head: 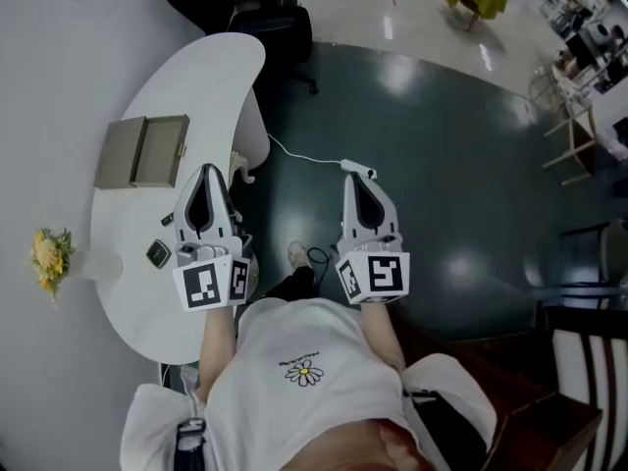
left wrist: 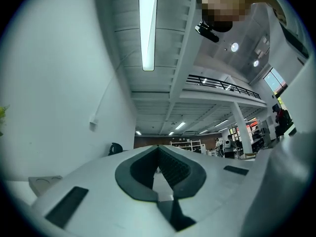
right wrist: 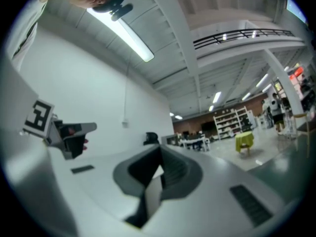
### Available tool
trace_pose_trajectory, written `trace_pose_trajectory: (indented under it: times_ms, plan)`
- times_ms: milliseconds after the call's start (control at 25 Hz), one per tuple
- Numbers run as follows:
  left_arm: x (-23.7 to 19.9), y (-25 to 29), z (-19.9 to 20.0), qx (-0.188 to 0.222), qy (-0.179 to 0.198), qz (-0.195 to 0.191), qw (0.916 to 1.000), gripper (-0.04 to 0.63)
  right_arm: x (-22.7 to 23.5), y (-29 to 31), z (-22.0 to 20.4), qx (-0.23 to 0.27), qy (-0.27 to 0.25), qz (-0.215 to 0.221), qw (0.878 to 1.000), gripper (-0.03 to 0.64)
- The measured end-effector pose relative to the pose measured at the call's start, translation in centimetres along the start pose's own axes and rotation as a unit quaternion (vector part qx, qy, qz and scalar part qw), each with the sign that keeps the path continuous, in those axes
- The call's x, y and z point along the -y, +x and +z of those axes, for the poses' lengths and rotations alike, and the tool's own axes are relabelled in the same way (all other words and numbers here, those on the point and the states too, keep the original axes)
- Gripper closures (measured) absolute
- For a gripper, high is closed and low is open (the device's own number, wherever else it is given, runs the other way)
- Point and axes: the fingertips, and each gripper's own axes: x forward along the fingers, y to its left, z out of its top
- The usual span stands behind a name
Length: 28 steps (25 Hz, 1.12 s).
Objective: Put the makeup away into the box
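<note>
The white table (head: 128, 302) curves along the left side of the head view. The box (head: 143, 152) lies on it, wide open, with its two flat halves side by side. Its long side runs across the picture, and the inside faces up. A small dark square of makeup (head: 157, 254) lies flat on the table nearer the person, well apart from the box. It is turned so one corner points up the picture, like a diamond. It is too small to tell which side is its long one. The left gripper (head: 208, 173) is over the table's right edge, just beside the makeup. It points up the picture, with its tip close to the box's near right corner. Its two jaws are pressed together and nothing is between them. The right gripper (head: 352, 177) is out over the dark floor (head: 461, 175), well apart from the table. It points the same way as the left one. Its jaws also meet at the tip and it has hold of nothing. Some yellow flowers (head: 48, 256) are at the table's left edge. A white cable (head: 304, 157) lies on the floor between the table and the right gripper.
</note>
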Motion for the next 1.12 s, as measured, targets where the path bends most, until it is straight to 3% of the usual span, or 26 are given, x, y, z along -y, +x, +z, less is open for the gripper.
trace_pose_trajectory:
  times_ms: [160,440,720,1000,1120]
  plan:
    - [-4.1,3.6,-0.8,0.001,0.012,0.025,0.9996,0.575,-2.4,5.9,-0.4,-0.002,-0.018,0.033,0.999,0.586]
    - [-10.0,8.3,-3.3,-0.005,-0.007,0.064,0.9979,0.575,-6.4,14.1,-1.5,-0.024,-0.058,0.094,0.994,0.586]
    - [-15.2,6.1,-3.3,-0.007,0.007,0.144,0.9896,0.575,-12.4,18.0,-1.9,-0.039,-0.061,0.181,0.981,0.586]
    - [-18.4,1.0,-0.9,-0.005,0.054,0.258,0.9645,0.575,-20.2,20.0,-1.3,-0.033,-0.054,0.333,0.941,0.586]
    - [-19.7,-1.6,0.6,-0.004,0.073,0.327,0.9421,0.575,-23.7,20.8,-0.9,-0.025,-0.037,0.404,0.914,0.586]
